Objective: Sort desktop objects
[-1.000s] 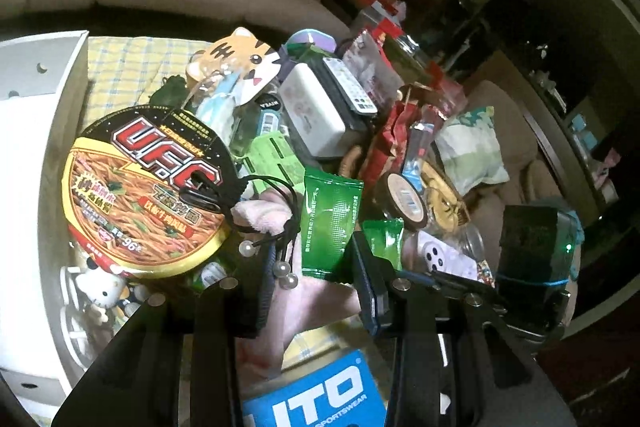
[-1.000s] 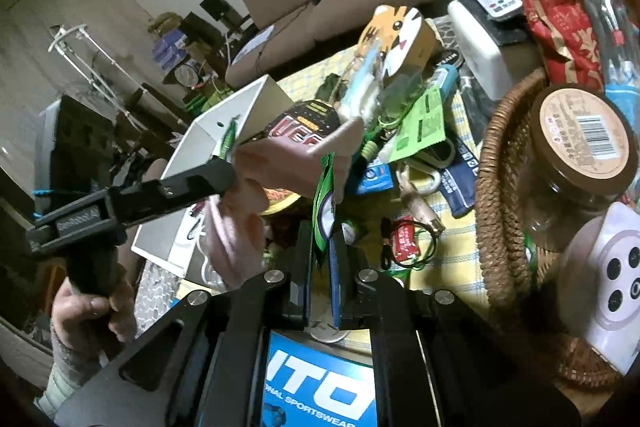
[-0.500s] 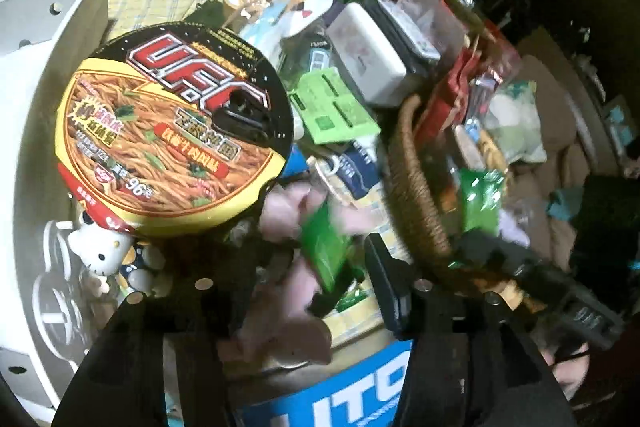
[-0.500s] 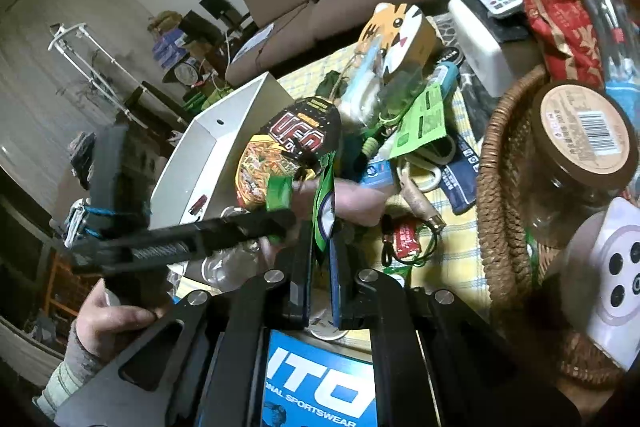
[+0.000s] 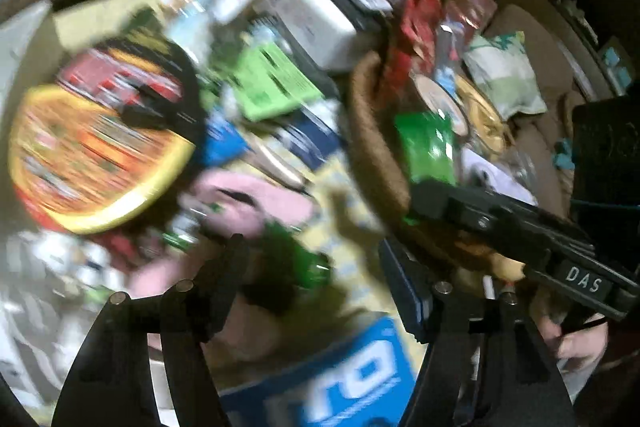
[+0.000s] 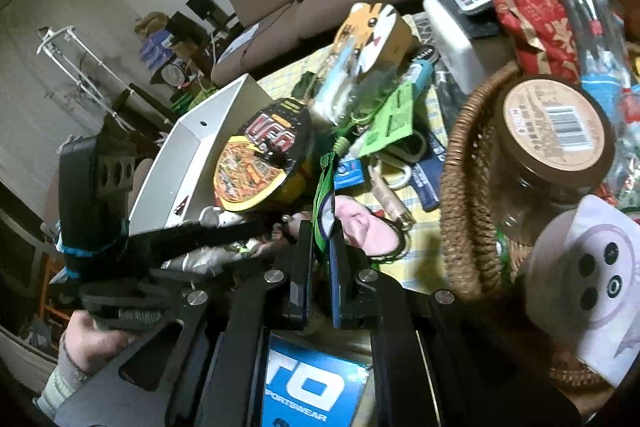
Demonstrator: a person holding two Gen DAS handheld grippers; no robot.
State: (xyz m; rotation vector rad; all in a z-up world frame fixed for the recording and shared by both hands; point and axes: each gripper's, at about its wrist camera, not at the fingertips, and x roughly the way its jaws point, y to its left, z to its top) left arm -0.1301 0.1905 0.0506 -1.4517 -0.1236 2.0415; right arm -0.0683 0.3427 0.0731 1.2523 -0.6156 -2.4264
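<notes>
Right tool (image 6: 321, 227) is gripping a green sachet (image 6: 325, 187) just left of the wicker basket (image 6: 460, 187), apparently awaiting placement inside it; left tool (image 5: 312, 267), gaping, is hovering nearby over the surface.

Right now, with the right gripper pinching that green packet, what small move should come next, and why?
Probably carry the green packet rightward over the wicker basket rim and release it there. The right gripper is shut on the packet, the basket sits just to its right, and it already holds a jar.
</notes>
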